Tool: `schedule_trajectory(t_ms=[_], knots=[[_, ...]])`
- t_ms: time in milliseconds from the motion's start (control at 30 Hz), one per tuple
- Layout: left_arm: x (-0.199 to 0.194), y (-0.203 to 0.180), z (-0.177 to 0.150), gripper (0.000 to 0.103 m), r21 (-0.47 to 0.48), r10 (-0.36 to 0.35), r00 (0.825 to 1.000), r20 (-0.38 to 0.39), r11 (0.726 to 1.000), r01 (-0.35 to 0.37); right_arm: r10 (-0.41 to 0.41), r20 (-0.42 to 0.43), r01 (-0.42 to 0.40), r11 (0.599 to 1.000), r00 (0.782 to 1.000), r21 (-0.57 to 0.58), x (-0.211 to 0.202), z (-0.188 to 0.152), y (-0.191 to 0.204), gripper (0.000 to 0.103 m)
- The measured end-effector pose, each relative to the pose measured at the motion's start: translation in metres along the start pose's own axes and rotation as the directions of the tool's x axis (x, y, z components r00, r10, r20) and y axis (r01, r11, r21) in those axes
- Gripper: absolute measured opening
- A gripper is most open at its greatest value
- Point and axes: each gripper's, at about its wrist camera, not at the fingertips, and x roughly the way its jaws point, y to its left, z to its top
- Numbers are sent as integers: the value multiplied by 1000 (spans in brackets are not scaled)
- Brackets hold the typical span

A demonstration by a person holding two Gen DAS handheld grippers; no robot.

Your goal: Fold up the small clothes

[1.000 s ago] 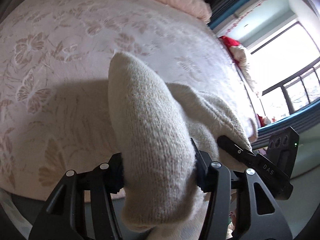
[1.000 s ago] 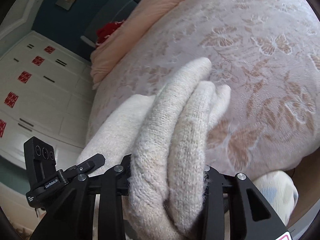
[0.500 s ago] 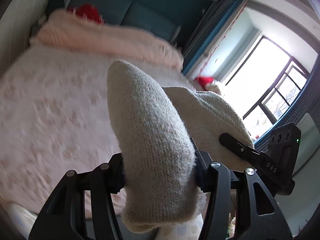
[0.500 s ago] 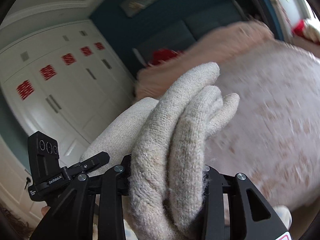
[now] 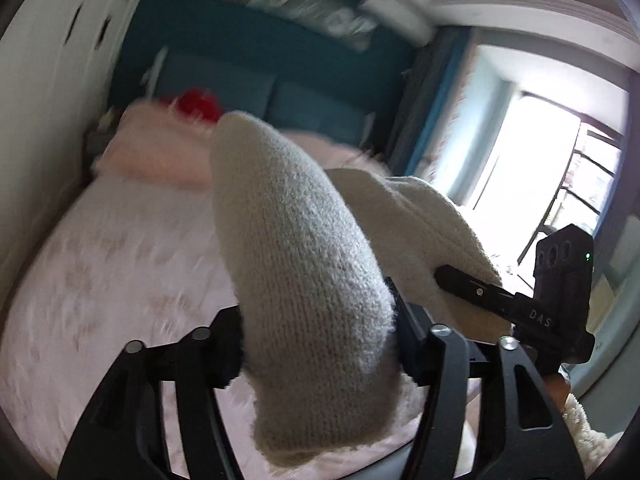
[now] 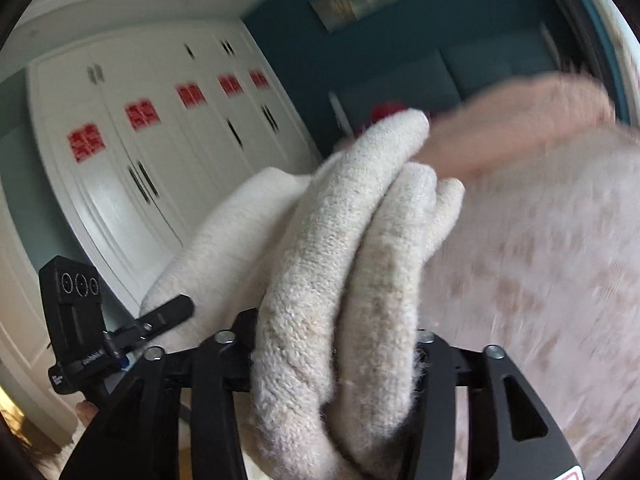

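Observation:
A cream knitted garment point(image 5: 288, 240) is bunched into thick folds and held up over the bed between both grippers. In the left wrist view my left gripper point(image 5: 320, 336) has a fat fold filling its jaws. The pads still touch the knit while the jaws are opening. In the right wrist view my right gripper point(image 6: 336, 344) grips two or three stacked folds of the same garment point(image 6: 348, 220), and its jaws are opening too. More of the knit stretches sideways between the two grippers. The fingertips are hidden by the fabric.
A bed with a pale pink floral bedspread point(image 5: 120, 260) lies below and ahead. A peach blanket point(image 5: 160, 148) and a red item point(image 5: 196, 104) sit by the teal headboard point(image 5: 312, 108). White wardrobe doors point(image 6: 140, 160) stand to the left and a bright window point(image 5: 540, 168) to the right.
Both grippers have risen and tipped upward with the garment. The views swung from the bedspread to the headboard, wall and wardrobe. The right jaws stand slightly wider around the folds.

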Motion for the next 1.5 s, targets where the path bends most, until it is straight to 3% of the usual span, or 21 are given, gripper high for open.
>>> schedule_trajectory(t_ms=[33,100,200,233,333,500,667,700,733,800,867,933,1033,1100,1133,1200,1233,1267,1300,1400,1500], knots=[[18,27,-21,70,-49,28,999,-45,998,-31,-23,-47,24,999,999,21,21,-16,-14,60],[45,67,-60,75,-115,119,985,-127,984,-134,-164,-180,178,982,970,64,64,-66,-54,60],[77,118,-128,72,-141,259,924,-282,941,-307,-260,-338,311,945,905,106,85,-131,-95,60],[78,129,-145,72,-177,247,917,-313,934,-312,-256,-354,313,943,900,114,84,-140,-98,60],[69,145,-168,76,-315,166,941,-294,913,-259,-238,-379,305,944,894,127,81,-150,-103,65],[81,159,-173,86,-436,117,953,-278,869,-234,-170,-389,278,930,905,242,113,-137,-116,81],[125,176,-183,87,-471,74,925,-372,844,-257,-116,-503,312,892,856,326,175,-161,-132,81],[128,176,-185,80,-480,63,921,-384,839,-257,-112,-503,311,891,857,332,179,-163,-131,73],[136,179,-188,67,-491,38,917,-398,835,-248,-118,-481,301,897,869,323,182,-162,-128,44],[135,175,-183,55,-481,49,921,-387,841,-247,-121,-469,287,909,875,302,182,-150,-115,37],[124,162,-168,43,-446,45,938,-344,871,-205,-125,-409,238,941,904,239,169,-123,-93,33],[111,151,-151,42,-426,20,958,-285,893,-145,-153,-351,222,961,924,164,148,-98,-72,32],[101,139,-142,42,-400,-23,968,-250,913,-82,-196,-276,228,970,941,87,116,-81,-55,34],[111,138,-153,43,-371,-13,957,-291,923,-100,-228,-325,263,962,918,68,120,-98,-68,39],[121,142,-170,45,-351,14,939,-343,926,-142,-250,-372,291,955,894,57,132,-110,-79,42],[135,143,-199,49,-336,65,901,-429,915,-226,-295,-520,379,923,801,60,157,-150,-113,48],[130,141,-204,50,-342,64,910,-411,914,-219,-253,-520,371,919,815,133,153,-160,-126,50],[122,136,-205,51,-332,82,919,-386,917,-221,-214,-470,348,912,856,218,138,-160,-130,52],[114,131,-203,51,-307,108,922,-371,923,-232,-223,-439,355,903,870,244,126,-154,-130,52],[83,105,-184,49,-160,243,921,-304,940,-301,-327,-371,399,907,869,134,104,-128,-109,56],[68,80,-164,49,-69,306,918,-253,940,-333,-353,-295,369,929,888,-1,95,-105,-71,31]])
